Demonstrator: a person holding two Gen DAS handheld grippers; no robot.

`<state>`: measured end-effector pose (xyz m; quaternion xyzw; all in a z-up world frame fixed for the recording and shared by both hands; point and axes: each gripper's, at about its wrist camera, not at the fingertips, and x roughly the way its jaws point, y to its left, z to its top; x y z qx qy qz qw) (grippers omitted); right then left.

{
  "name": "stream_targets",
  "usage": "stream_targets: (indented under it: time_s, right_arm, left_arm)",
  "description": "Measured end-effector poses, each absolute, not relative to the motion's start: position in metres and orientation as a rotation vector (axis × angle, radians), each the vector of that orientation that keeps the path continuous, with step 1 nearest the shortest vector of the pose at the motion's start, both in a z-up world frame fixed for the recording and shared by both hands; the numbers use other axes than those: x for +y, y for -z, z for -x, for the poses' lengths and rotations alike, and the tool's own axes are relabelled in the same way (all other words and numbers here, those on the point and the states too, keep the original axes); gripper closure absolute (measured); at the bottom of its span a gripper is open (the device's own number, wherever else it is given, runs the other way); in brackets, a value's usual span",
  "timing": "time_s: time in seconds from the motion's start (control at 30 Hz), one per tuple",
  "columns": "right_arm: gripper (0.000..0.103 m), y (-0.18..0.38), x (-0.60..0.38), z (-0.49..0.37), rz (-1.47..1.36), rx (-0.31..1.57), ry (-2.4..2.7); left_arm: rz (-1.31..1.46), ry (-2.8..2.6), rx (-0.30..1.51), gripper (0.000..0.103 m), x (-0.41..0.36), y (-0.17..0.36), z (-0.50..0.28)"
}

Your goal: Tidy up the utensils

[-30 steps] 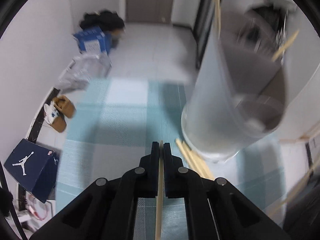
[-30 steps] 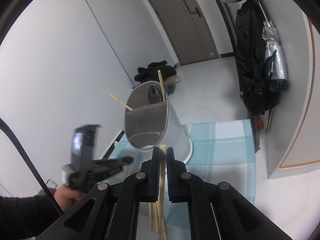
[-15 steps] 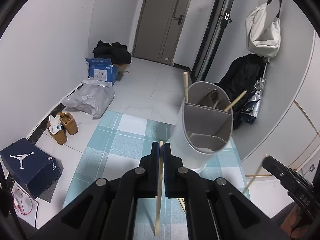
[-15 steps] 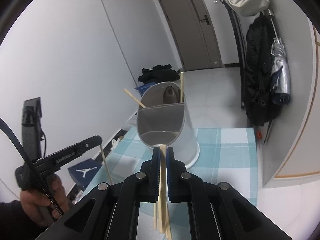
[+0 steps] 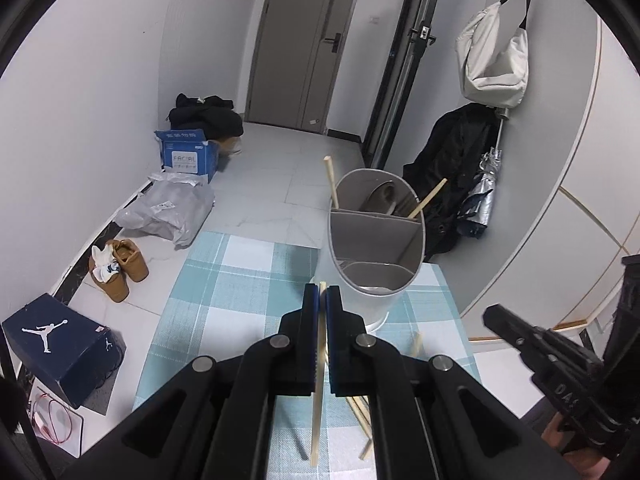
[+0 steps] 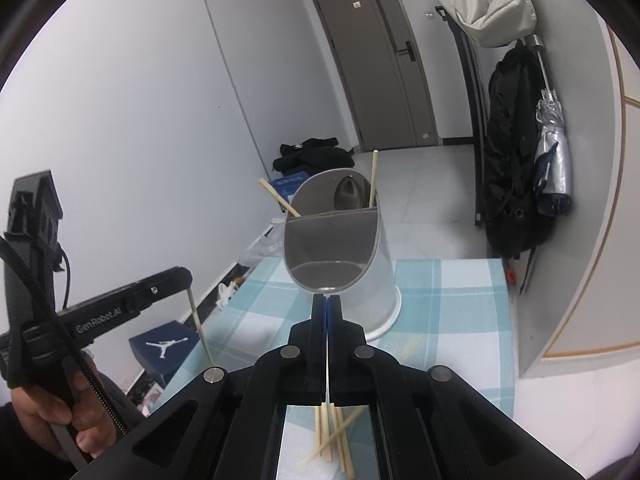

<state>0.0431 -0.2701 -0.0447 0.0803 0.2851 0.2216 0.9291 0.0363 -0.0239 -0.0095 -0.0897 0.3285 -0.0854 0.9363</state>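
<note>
A white two-compartment utensil holder (image 5: 372,256) stands on the checked cloth; it also shows in the right wrist view (image 6: 340,256). Two chopsticks (image 5: 331,182) and a spoon stick out of its far compartment. My left gripper (image 5: 322,296) is shut on a wooden chopstick (image 5: 317,408) that hangs down, just before the holder; this gripper also shows at the left of the right wrist view (image 6: 188,280). My right gripper (image 6: 327,304) has its jaws together with nothing visible between them, close to the holder's rim. Several loose chopsticks (image 6: 332,436) lie on the cloth below it.
The blue-and-white checked cloth (image 5: 240,280) covers a small table. On the floor to the left are a dark shoe box (image 5: 60,344), brown shoes (image 5: 120,268), a grey bag (image 5: 168,212) and a blue carton (image 5: 188,156). A black coat and an umbrella (image 5: 480,200) hang at the right.
Both grippers have drawn back and up from the holder. The chopstick that the right gripper held is no longer between its jaws. The left gripper still holds its chopstick.
</note>
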Motion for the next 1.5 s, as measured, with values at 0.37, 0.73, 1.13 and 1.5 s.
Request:
stream_targets:
  time_s: [0.37,0.73,1.13,1.5]
  right_arm:
    - [0.1,0.097,-0.312,-0.076,-0.273,0.854,-0.283]
    - [0.08,0.159,-0.327,-0.125,-0.312,1.127,-0.181]
    - [0.098,0.167,-0.294,-0.134,-0.122,1.083,-0.067]
    - [0.103,0.129,-0.308,-0.09,-0.223,0.905,-0.195]
  left_arm:
    - [0.18,0.194,0.679,0.103,-0.017,0.007,-0.037]
    - [0.167,0.225,0.707,0.103,-0.018,0.017,-0.047]
    - [0.161,0.238,0.733,0.103,-0.017,0.017,-0.056]
    - [0.133,0.248,0.716,0.103,-0.026,0.0,-0.047]
